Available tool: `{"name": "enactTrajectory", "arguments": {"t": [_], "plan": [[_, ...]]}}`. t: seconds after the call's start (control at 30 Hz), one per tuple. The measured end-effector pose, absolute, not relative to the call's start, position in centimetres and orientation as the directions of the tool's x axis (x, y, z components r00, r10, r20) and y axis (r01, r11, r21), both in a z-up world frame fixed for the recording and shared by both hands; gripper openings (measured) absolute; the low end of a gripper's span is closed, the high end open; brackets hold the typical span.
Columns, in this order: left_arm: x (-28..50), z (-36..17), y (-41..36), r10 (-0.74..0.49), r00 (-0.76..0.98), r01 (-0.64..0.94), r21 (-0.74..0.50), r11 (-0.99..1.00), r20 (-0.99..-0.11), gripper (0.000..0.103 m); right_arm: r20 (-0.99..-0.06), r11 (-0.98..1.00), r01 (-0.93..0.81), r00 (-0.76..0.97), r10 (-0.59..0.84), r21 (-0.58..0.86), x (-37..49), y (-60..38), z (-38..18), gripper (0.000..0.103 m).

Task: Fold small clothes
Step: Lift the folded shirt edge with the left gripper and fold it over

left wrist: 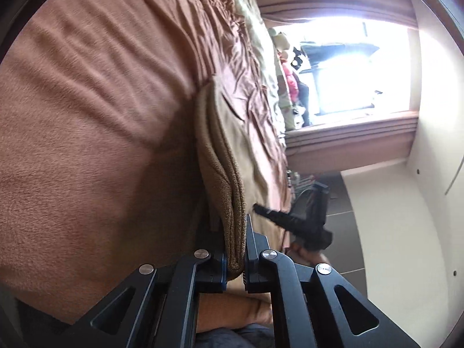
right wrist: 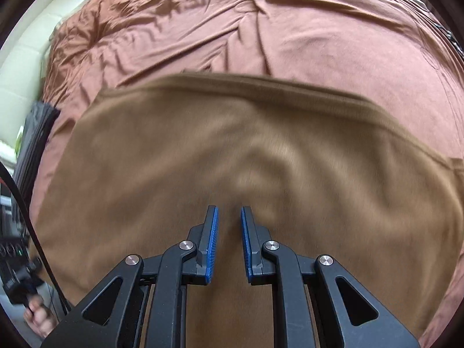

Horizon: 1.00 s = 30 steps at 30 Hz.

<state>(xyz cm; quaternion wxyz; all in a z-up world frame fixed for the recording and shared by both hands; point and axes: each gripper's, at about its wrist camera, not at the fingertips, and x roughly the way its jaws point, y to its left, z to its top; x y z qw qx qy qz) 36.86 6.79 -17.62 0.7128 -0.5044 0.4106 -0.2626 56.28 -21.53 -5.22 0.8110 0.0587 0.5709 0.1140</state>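
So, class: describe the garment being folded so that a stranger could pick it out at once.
Start from the wide rust-pink bedspread. On it lies the brown garment, one edge clamped in the left gripper. It is a darker, matte tan-brown, smoother than the creased, shinier spread.

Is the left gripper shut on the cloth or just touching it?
Shut on it. In the left wrist view, the left gripper has a doubled edge of the brown cloth pinched between its fingers, with no gap either side.

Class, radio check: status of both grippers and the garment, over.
Left gripper shut on brown garment edge. Right gripper open above the cloth, holding nothing. Garment spread on bedspread. Nothing in the way.
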Motion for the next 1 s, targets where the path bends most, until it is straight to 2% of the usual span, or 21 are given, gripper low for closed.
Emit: {"name": "enactTrajectory", "arguments": {"t": [0.13,0.5,0.8,1.0], "plan": [[37.8,-16.4,6.3,-0.817,0.514,0.004,-0.952,0.307,-0.262,0.007,-0.921,0.963,-0.151,0.288,0.261,0.225,54.0,-21.1,-5.8,0.011],[40.5,-13.2,3.6,-0.854,0.478,0.068,-0.961,0.269,-0.205,0.007,-0.939,0.917,-0.341,0.193,0.285,0.208,47.8,-18.4,-6.3,0.011],[42.5,-10.4,0.8,-0.881,0.438,0.124,-0.958,0.257,-0.180,0.007,-0.951,0.880,-0.442,0.155,0.267,0.175,45.0,-17.5,-6.5,0.011],[43.7,-8.9,-1.9,-0.900,0.393,0.157,-0.951,0.267,-0.187,0.007,-0.938,0.854,-0.464,0.122,0.325,0.235,43.7,-17.9,-7.1,0.011]]}}
